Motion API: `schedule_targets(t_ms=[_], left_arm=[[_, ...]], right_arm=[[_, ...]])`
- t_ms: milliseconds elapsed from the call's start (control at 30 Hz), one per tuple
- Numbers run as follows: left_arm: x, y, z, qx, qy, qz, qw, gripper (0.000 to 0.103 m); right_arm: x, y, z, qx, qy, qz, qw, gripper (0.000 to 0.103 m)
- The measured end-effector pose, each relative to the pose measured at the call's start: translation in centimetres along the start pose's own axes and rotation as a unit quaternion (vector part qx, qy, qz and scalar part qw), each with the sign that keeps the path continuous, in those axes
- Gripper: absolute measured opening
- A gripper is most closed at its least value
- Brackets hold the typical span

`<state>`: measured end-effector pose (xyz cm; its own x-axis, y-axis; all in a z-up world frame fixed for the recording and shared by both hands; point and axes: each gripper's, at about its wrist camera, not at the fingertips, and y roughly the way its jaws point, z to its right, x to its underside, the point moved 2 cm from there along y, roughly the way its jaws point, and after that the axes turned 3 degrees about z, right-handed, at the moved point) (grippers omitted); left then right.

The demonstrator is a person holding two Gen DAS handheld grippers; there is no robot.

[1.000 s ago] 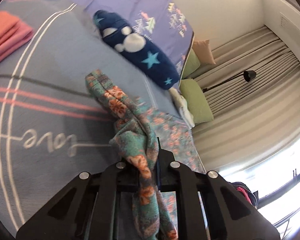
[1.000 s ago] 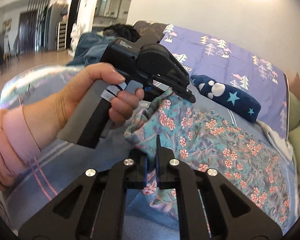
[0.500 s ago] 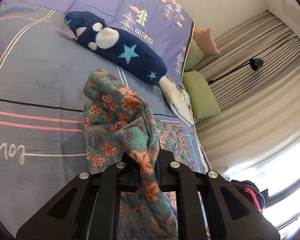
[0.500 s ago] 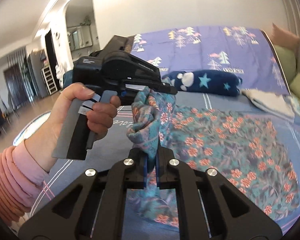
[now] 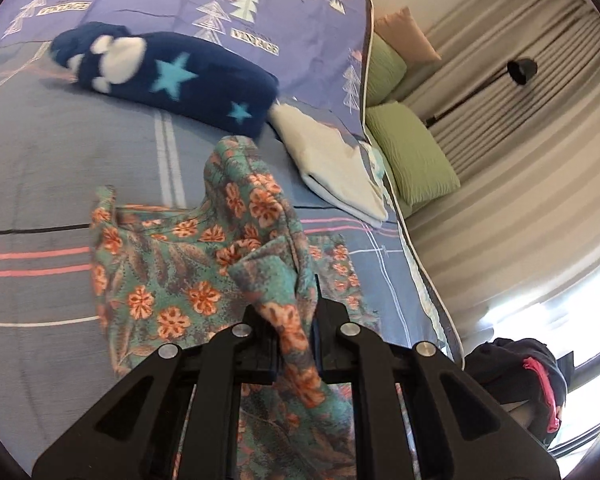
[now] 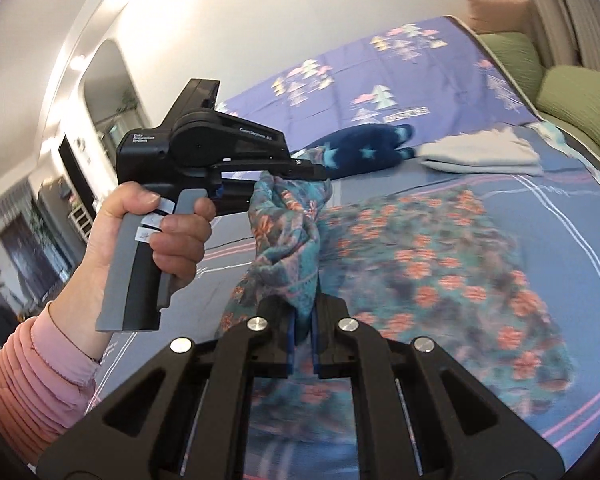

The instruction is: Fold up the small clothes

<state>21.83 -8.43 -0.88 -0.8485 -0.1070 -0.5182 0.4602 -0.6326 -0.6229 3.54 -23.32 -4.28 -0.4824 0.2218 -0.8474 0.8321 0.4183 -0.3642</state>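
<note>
**Both claws pinching the floral cloth, mid-lift over the bed**

Left wrist view: the left claw (image 5: 296,328) is clamped tight on a bunched edge of the floral cloth (image 5: 172,276). The fabric rises in a peak in front of the fingers, and the rest drapes down onto the bed (image 5: 40,152) just below. Further back there's a rolled navy blanket (image 5: 172,76) with stars, and a folded white cloth (image 5: 332,168) just beside its end. Green pillows (image 5: 412,152) sit off the far edge near the curtains.

Right wrist view: the right claw (image 6: 302,336) is also closed on a gathered bit of the same floral cloth (image 6: 440,272), most of which lies spread on the bed (image 6: 560,184) to the right. You can see the left claw (image 6: 300,172) from the side here, held in the left hand (image 6: 152,240), with the twisted fabric hanging between the two grips. They're close together.

What worries me: both grips look like scrunched handfuls, not clean corners, so when the fold gets laid down it'll probably come out lumpy or skewed. The twist between the claws could get trapped inside the fold too. And if one grip only has a thin layer, it might slip out when the cloth gets pulled taut.
</note>
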Motion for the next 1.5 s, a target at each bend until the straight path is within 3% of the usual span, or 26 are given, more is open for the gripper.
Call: schedule_targets(t_ms=[433, 733, 1067, 1100, 1167, 1267, 1367, 1500], left_arm=[[1.6, 8.8, 7.9, -0.02, 0.077, -0.06, 0.9951, 0.011], [2.9, 11.5, 9.7, -0.059, 0.123, -0.087, 0.9869, 0.013], [4.2, 12.8, 11.8, -0.073, 0.165, -0.094, 0.9792, 0.018], [4.4, 12.8, 11.9, -0.07, 0.167, -0.096, 0.9787, 0.02], [4.5, 13.0, 12.3, -0.069, 0.174, -0.097, 0.9775, 0.034], [4.8, 12.5, 13.0, -0.066, 0.179, -0.09, 0.9775, 0.047], [5.3, 10.1, 14.1, -0.068, 0.212, -0.053, 0.9734, 0.054], [7.1, 5.8, 14.4, -0.077, 0.253, -0.008, 0.9644, 0.069]], right_arm=[[1.1, -3.2, 9.3, 0.037, 0.098, 0.011, 0.994, 0.006], [2.3, -4.0, 10.8, 0.026, 0.128, -0.003, 0.991, 0.006], [2.9, -5.5, 10.7, 0.015, 0.14, -0.004, 0.99, 0.005], [3.0, -5.7, 10.7, 0.014, 0.139, -0.005, 0.99, 0.005], [3.2, -5.8, 10.8, 0.02, 0.136, -0.009, 0.99, 0.006], [4.2, -5.8, 12.6, 0.038, 0.173, -0.029, 0.984, 0.017], [4.7, -6.5, 14.0, 0.031, 0.2, -0.037, 0.979, 0.018], [4.8, -7.6, 14.1, 0.037, 0.181, -0.031, 0.982, 0.018]])
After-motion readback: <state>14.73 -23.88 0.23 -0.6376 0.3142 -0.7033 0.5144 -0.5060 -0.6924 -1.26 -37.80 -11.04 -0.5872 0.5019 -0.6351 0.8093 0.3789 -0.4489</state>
